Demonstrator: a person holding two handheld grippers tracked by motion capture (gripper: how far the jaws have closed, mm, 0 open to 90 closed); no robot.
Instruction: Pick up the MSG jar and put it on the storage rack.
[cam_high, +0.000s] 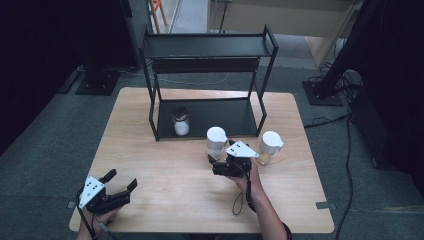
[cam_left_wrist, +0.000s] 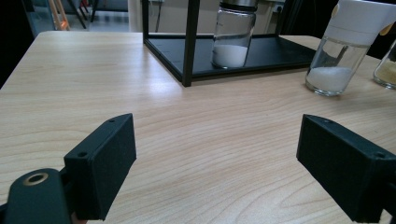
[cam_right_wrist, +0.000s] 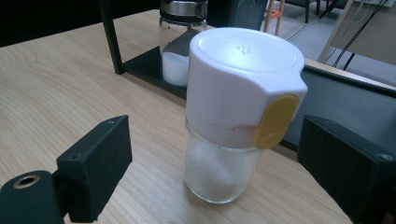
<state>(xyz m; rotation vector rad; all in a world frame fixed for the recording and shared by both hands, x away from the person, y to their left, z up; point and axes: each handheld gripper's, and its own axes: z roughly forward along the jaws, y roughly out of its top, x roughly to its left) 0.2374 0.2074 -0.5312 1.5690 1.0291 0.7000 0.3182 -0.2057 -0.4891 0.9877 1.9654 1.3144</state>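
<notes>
A dim room with grey carpet and black stands surrounds the pale wooden table (cam_high: 165, 195), whose far half carries a black two-tier rack (cam_high: 210, 47) with a dark-capped jar (cam_high: 180, 121) on its lower shelf. The white-lidded glass shaker (cam_right_wrist: 236, 112) stands upright, long axis vertical, on the table just before the rack, its yellow tab facing the right gripper (cam_high: 220, 161), whose jaws gape either side without touching it. The left gripper (cam_high: 121, 182), jaws spread on nothing, sits at the near left corner.
</notes>
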